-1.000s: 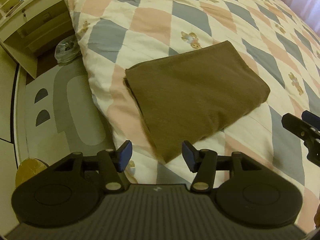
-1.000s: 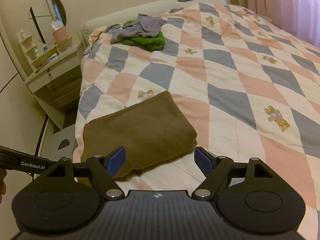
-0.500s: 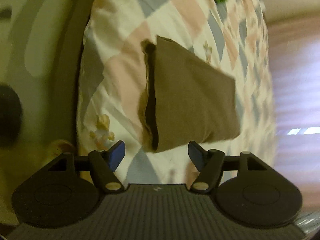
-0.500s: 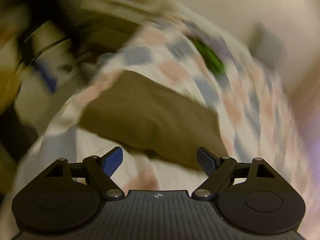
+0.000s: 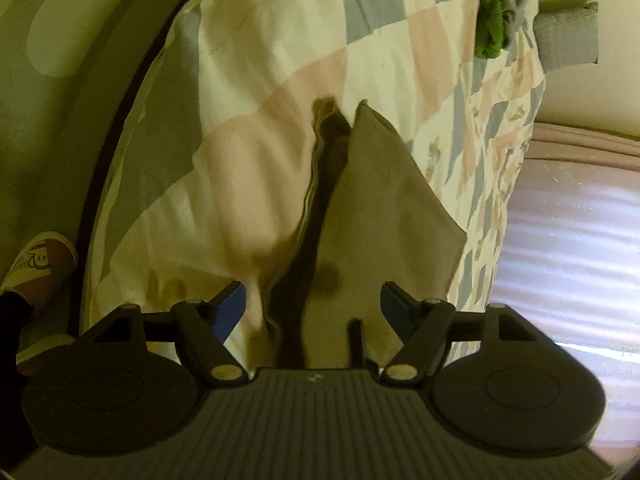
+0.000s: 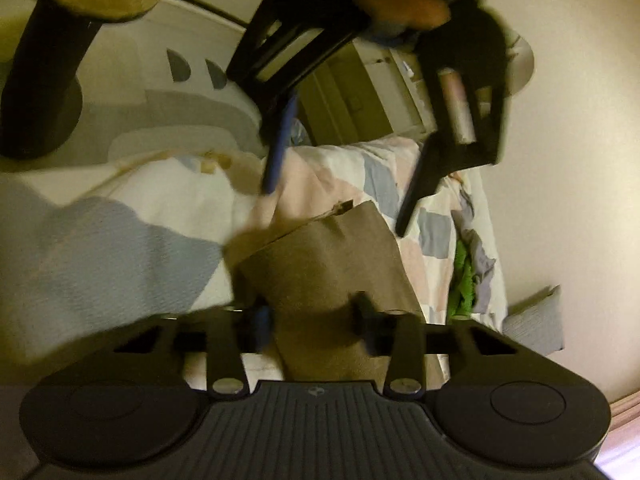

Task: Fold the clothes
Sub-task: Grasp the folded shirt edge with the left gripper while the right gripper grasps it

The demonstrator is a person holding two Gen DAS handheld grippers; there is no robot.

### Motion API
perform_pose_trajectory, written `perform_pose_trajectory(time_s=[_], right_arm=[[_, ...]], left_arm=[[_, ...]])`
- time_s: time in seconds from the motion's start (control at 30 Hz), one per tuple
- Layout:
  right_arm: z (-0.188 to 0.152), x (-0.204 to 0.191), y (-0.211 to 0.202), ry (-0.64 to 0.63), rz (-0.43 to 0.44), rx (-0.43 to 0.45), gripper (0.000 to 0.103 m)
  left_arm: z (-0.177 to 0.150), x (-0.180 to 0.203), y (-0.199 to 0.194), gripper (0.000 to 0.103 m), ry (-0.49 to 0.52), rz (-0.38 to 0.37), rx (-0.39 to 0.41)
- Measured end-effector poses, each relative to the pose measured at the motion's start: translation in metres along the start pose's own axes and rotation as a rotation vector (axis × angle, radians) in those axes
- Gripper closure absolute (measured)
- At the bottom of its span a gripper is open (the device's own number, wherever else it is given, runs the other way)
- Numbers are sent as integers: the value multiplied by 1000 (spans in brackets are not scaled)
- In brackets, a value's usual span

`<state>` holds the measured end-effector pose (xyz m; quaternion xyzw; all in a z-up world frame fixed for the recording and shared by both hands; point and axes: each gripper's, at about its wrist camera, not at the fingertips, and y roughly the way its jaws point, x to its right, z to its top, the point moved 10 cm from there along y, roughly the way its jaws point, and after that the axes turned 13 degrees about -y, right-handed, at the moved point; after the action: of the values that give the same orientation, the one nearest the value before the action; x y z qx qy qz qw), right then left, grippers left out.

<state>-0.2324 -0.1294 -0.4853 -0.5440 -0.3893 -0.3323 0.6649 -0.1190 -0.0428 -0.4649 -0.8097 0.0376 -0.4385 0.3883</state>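
A folded brown garment (image 5: 380, 216) lies on the checked quilt (image 5: 260, 100) near the bed's edge; it also shows in the right wrist view (image 6: 332, 264). My left gripper (image 5: 312, 304) is open, its jaws straddling the garment's layered side edge. My right gripper (image 6: 316, 320) is partly closed around the opposite end of the garment, and whether the pads press the cloth is unclear. The left gripper (image 6: 336, 208) appears in the right wrist view above the garment's far end, fingers spread.
A pile of green and grey clothes (image 5: 500, 20) lies further up the bed, beside a grey pillow (image 5: 568, 36). A patterned rug (image 5: 60, 40), a slippered foot (image 5: 36, 260) and a bedside cabinet (image 6: 360, 96) are beside the bed. Pink curtains (image 5: 568, 240) hang beyond.
Both grippers have rolled sideways and dropped to the garment's opposite ends. The right jaws have narrowed around the cloth. The garment lies where it was.
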Motion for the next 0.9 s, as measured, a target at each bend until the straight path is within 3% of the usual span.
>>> perform_pose_trajectory(time_s=[0.2,0.3,0.4,0.47,0.53,0.57,0.6,0.63,0.67,0.77,0.83,0.9], right_arm=[[-4,27,-8,100,4,44,77],[-6,37,-14,124,-9,59,79],[-7,54,-20,174,-33,66,79],[-10,63,-24,202,-46,66,79],[-11,66,-25,220,-26,70,78],[-10,62,-23,220,12,70,71],[-11,57,-22,214,66,59,50],[-17,56,-24,234,121,55,38],[-22,55,-26,254,177,51,38],[-69,83,-33,519,345,-10,38],[-116,112,-31,795,469,-53,36],[-173,146,-16,1105,515,-84,34]], left_arm=[[7,8,21,27,-53,-54,-39],[7,19,32,29,-75,-111,-79],[8,30,42,35,-48,-117,-88],[10,32,51,45,-42,-120,-95],[12,37,58,77,-31,-144,-110],[13,37,61,80,-11,-129,-108],[14,38,63,81,18,-106,-103],[15,38,64,82,42,-90,-103],[15,38,64,82,49,-87,-108],[16,38,65,82,55,-82,-123],[16,38,66,82,55,-78,-126],[16,33,65,81,47,-76,-128]])
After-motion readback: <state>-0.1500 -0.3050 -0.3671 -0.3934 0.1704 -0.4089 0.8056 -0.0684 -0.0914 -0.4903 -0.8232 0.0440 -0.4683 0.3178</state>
